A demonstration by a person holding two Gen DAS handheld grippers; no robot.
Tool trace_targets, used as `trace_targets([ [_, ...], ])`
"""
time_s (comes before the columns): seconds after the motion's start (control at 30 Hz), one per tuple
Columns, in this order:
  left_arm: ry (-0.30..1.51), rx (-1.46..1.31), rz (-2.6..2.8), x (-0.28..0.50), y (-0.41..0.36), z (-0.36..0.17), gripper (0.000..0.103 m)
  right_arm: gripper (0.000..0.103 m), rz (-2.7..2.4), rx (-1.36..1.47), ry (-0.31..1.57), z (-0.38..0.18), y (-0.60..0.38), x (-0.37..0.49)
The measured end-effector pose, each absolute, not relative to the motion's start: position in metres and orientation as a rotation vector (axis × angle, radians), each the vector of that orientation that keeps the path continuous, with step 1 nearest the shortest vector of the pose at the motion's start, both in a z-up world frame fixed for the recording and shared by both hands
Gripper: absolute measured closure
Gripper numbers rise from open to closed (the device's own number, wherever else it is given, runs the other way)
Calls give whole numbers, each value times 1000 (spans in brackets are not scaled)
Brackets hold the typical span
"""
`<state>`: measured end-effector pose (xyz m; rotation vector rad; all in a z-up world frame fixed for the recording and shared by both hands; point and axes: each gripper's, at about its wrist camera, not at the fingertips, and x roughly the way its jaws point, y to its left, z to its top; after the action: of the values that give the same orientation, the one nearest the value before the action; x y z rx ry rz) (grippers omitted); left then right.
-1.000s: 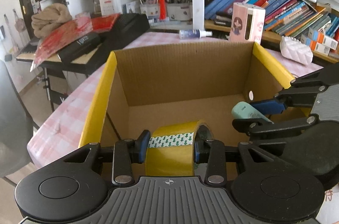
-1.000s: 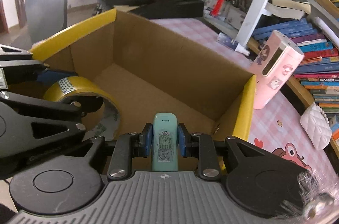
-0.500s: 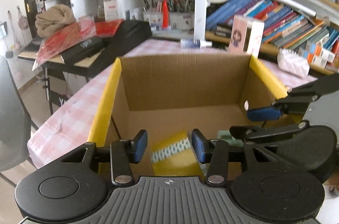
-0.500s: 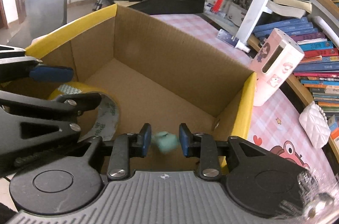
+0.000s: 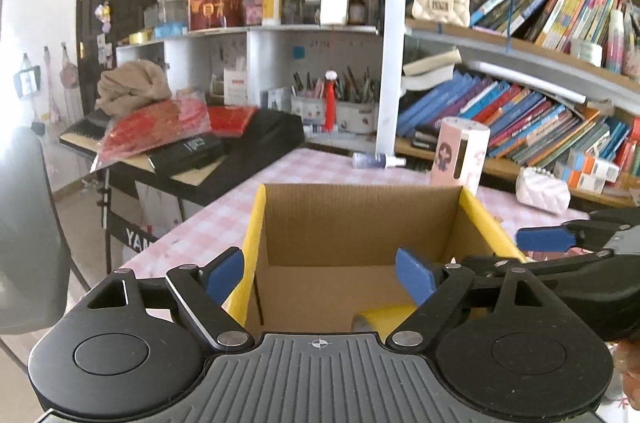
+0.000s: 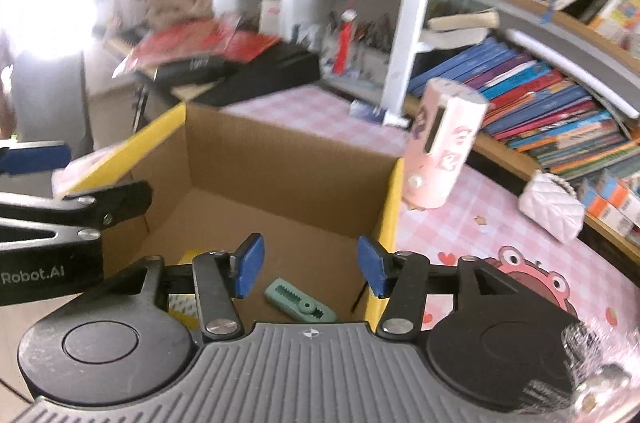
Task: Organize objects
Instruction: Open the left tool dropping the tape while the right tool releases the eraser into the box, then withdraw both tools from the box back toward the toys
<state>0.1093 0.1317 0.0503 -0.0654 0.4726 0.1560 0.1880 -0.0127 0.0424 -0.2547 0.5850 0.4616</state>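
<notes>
Two things already lie in the cardboard box (image 5: 360,223): a roll of yellow tape (image 5: 384,317) on the floor at its near left side, and a small mint-green clip (image 6: 298,301) on the floor toward its near right corner. The left gripper (image 5: 320,277) hangs over the box's near edge with its blue fingers (image 5: 222,275) spread wide and opening further, nothing between them, and the tape sits below and apart from them. To its right, the right gripper (image 6: 308,265) has its fingers (image 6: 248,265) at a middling spread, also opening, and the clip lies loose beneath them, untouched. By my reading, this pair of drops is finished and both hands are free. What is left sits outside the box on the pink checked bench (image 6: 460,223): a small spray bottle (image 5: 376,159) beyond the far wall, a pink cartoon-printed box (image 6: 442,147) standing just past the right wall, and a white quilted purse (image 6: 552,209) farther right. Whether those belong to the task I cannot tell, but they look like the likely next candidates.
</notes>
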Motion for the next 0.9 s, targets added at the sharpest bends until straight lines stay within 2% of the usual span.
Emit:
trace_targets([
  [0.33, 488, -94, 176, 70, 143, 44, 13, 36, 287, -146, 471, 51, -36, 137],
  [0.9, 633, -82, 173, -1, 148, 19, 13, 25, 213, -139, 612, 10, -33, 42],
])
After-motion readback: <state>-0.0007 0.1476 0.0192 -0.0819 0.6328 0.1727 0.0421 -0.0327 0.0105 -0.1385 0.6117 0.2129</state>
